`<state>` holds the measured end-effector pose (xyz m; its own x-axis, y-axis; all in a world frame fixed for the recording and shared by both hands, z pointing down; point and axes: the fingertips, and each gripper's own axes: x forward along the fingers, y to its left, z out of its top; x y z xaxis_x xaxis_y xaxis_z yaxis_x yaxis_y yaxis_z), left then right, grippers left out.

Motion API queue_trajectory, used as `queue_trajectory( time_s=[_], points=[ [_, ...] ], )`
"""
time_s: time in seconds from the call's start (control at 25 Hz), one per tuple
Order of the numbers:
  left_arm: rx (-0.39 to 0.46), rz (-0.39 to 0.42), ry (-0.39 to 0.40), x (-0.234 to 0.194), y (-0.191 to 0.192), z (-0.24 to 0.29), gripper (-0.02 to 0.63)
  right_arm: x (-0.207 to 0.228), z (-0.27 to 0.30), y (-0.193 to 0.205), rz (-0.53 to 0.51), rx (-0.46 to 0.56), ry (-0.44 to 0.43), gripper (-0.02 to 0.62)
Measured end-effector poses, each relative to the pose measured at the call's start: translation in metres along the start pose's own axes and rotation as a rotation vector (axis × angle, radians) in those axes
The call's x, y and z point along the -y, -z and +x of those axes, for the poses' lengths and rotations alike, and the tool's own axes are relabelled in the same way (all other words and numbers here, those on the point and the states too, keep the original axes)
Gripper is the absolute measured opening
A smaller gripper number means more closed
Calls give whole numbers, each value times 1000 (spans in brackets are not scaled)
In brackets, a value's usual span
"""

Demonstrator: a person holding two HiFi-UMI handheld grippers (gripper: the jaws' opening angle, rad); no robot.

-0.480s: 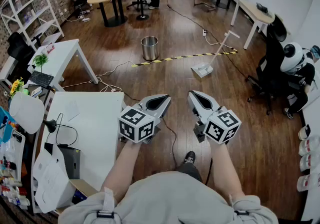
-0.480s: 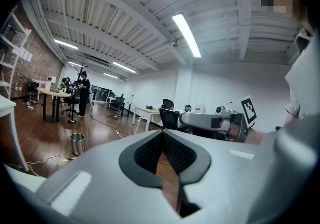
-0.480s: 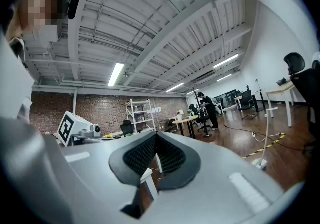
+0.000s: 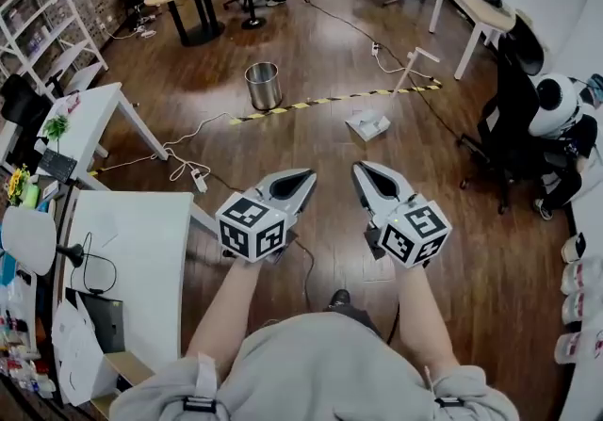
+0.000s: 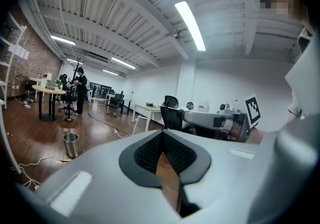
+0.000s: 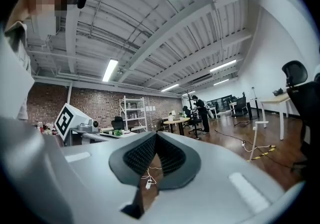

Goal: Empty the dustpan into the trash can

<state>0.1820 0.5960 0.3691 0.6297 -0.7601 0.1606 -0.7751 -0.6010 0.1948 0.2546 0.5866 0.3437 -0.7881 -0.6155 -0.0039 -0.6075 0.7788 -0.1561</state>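
Left gripper (image 4: 301,178) and right gripper (image 4: 364,170) are held out side by side at about waist height over the wooden floor (image 4: 311,52), a gap between them. Each has its jaws pressed together at the tips with nothing between them. The dustpan (image 4: 368,125) lies on the floor well ahead of the right gripper, its long white handle (image 4: 407,72) slanting up and away across a strip of yellow-and-black tape (image 4: 320,101). The trash can (image 4: 263,85), a round metal bin, stands upright on the floor ahead and to the left, well apart from the dustpan and on the far side of the tape. A white counter (image 4: 141,250) with cables and papers sits at the person's left, and a power strip (image 4: 200,181) lies on the floor near its corner.
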Motion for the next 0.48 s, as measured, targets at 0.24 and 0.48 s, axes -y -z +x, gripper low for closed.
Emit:
queue_trajectory(
  time_s=[0.24, 0.48],
  points=[
    [-13, -5, -31, -3, -12, 74, 5, 73, -1, -11, 4, 4, -7, 0],
    [-21, -22, -16, -22, -16, 128, 5, 135, 16, -12, 36, 8, 31, 0]
  ],
)
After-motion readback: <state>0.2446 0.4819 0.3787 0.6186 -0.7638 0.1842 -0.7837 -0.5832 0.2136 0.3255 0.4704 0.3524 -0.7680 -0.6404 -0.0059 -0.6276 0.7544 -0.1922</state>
